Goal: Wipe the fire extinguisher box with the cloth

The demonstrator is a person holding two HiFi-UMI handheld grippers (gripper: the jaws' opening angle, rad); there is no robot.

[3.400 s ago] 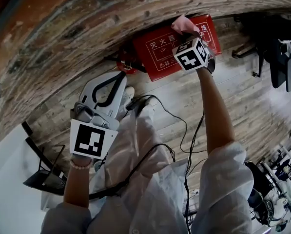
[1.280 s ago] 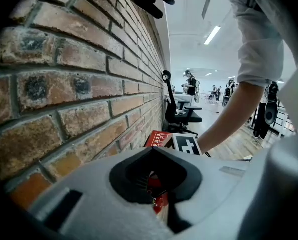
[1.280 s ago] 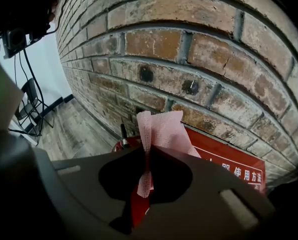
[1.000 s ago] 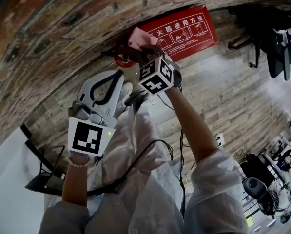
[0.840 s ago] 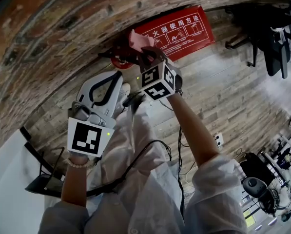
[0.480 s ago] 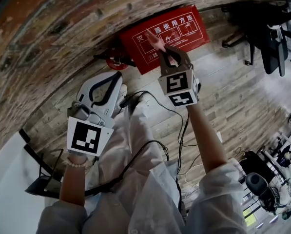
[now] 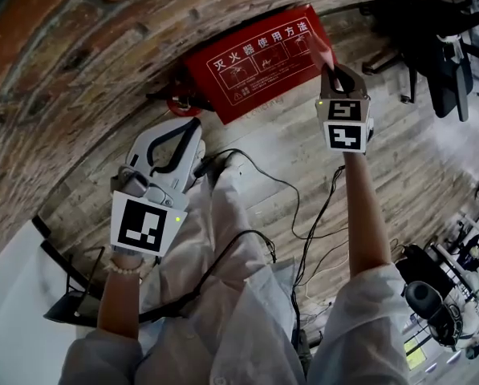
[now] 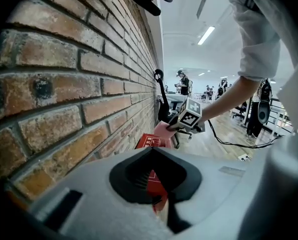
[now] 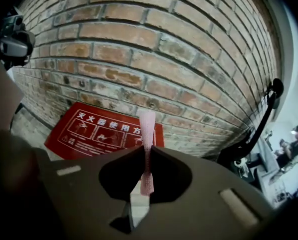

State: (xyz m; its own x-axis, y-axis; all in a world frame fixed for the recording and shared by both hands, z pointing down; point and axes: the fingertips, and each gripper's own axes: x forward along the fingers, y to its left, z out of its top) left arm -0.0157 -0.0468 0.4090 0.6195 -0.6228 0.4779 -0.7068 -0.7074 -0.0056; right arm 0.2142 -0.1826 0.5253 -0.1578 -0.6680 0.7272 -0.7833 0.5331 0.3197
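Jaws clamped on a thin pink cloth [image 9: 147, 129], the right gripper [image 7: 338, 72] has swept from left end to right edge of the red rectangular fire extinguisher box [image 7: 247, 62] at upper centre, likely completing one pass; the left gripper [image 7: 192, 127] idles, jaws together.

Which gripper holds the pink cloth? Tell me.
The right gripper, shut on the pink cloth by the red fire extinguisher box; the white left gripper is shut and holds nothing.
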